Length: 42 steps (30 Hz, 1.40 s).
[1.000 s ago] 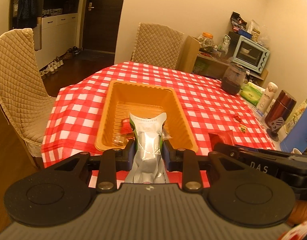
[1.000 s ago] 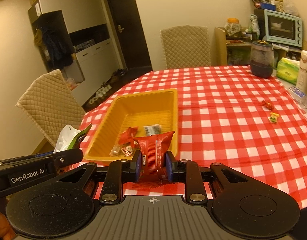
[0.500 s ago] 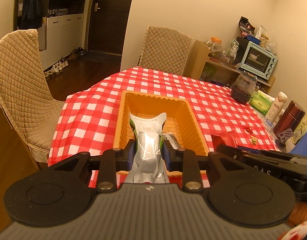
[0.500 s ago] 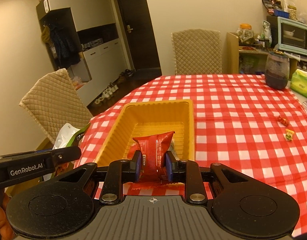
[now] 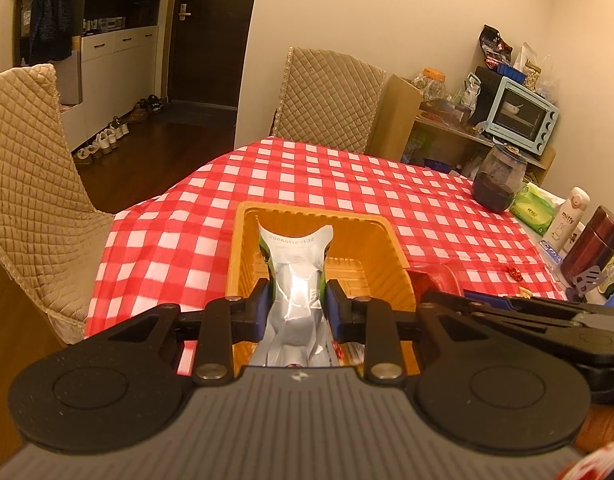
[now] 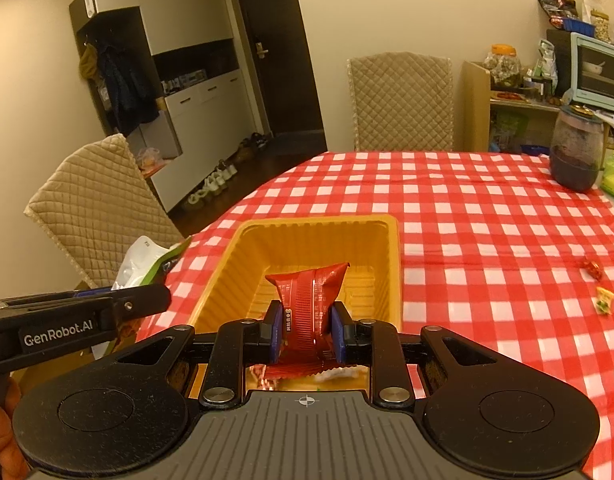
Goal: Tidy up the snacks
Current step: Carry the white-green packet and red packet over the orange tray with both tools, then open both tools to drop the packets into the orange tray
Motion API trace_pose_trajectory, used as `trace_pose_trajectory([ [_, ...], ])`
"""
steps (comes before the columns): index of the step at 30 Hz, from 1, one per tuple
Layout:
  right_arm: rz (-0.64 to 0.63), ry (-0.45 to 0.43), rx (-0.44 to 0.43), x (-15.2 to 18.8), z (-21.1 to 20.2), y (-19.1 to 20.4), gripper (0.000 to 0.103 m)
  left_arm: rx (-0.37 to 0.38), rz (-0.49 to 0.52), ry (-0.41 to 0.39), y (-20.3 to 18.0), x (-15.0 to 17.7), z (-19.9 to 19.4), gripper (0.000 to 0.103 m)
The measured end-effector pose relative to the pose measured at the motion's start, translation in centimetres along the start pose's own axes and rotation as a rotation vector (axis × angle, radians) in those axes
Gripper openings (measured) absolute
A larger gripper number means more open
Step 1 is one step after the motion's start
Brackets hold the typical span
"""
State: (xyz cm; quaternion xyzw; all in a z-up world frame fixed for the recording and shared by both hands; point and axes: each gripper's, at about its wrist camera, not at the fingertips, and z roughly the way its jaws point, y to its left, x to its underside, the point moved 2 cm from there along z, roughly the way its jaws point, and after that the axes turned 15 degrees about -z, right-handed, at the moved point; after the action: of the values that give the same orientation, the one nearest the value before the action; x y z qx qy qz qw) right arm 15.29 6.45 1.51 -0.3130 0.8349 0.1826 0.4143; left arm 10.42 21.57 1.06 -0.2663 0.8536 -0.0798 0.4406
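Observation:
My left gripper (image 5: 297, 306) is shut on a silver and green snack pouch (image 5: 295, 276), held upright over the near end of the orange tray (image 5: 235, 248). My right gripper (image 6: 305, 330) is shut on a red snack packet (image 6: 309, 300), also above the near end of the orange tray (image 6: 393, 264). Both grippers hang side by side: the right gripper (image 5: 527, 316) shows at the right of the left wrist view, and the left gripper (image 6: 79, 316) with the pouch (image 6: 147, 266) at the left of the right wrist view. Small wrapped sweets lie under the grippers in the tray, mostly hidden.
Two loose sweets (image 6: 593, 270) (image 6: 603, 300) lie on the red checked tablecloth (image 6: 467, 220) to the right. A dark jar (image 6: 575, 152), a green tissue pack (image 5: 533, 208), a white bottle (image 5: 565, 220) and a brown flask (image 5: 591, 248) stand at the right edge. Padded chairs (image 5: 31, 184) (image 6: 401, 100) flank the table.
Both grippers have moved forward over the tray with their packets still held. The tray now lies closer and more directly beneath them, and the sweets inside have slipped under the grippers.

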Motion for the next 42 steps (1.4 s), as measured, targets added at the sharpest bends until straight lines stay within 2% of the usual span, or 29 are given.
trace_pose_trajectory([
  [9, -0.003, 0.01, -0.012, -1.3, 3.9, -1.4, 0.025, -0.007, 0.021, 0.02, 0.0, -1.4, 4.0, 0.026],
  [23, 0.039, 0.048, -0.03, -0.5, 10.1, -4.3, 0.025, -0.028, 0.043, 0.061, 0.3, -2.0, 9.7, 0.026],
  [38, 0.064, 0.065, -0.049, -0.7, 12.7, -4.9, 0.025, -0.052, 0.049, 0.094, -0.1, -2.0, 13.9, 0.027],
  [40, 0.066, 0.063, -0.047, -0.7, 12.6, -5.0, 0.025, -0.056, 0.045, 0.077, 0.1, -2.1, 13.8, 0.038],
  [42, 0.072, 0.063, -0.043, -0.7, 12.7, -5.1, 0.025, -0.057, 0.046, 0.069, 0.4, -2.1, 13.4, 0.042],
])
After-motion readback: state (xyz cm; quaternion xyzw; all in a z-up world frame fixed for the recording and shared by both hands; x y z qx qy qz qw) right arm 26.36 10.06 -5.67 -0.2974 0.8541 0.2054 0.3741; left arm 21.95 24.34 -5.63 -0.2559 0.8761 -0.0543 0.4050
